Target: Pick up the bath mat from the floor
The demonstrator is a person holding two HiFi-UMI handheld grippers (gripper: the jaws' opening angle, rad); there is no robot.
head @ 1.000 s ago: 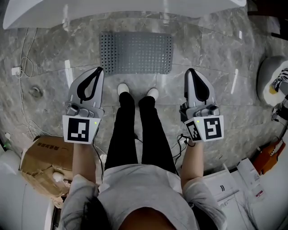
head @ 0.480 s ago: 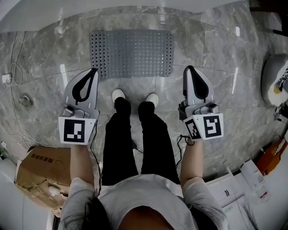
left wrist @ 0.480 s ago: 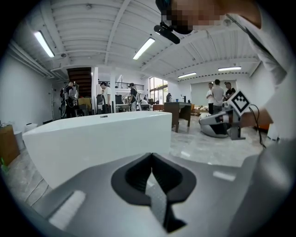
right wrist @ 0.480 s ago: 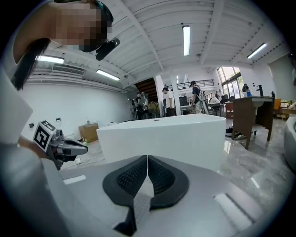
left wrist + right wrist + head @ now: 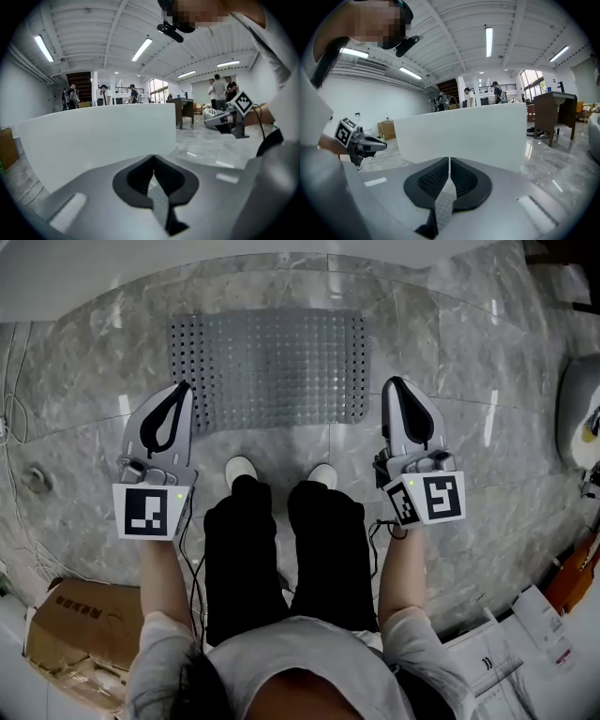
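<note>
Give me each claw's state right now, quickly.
Left claw: closed, holding nothing.
Right claw: closed, holding nothing.
The grey perforated bath mat lies on the floor, not gripped.

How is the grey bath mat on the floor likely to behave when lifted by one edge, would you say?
The bath mat lies thin and flat, so it will probably flop rather than stay stiff. Its rows of holes suggest light rubbery material that may cling to the glossy floor.

Bath mat (image 5: 272, 367) on marble floor (image 5: 441, 343)
</note>
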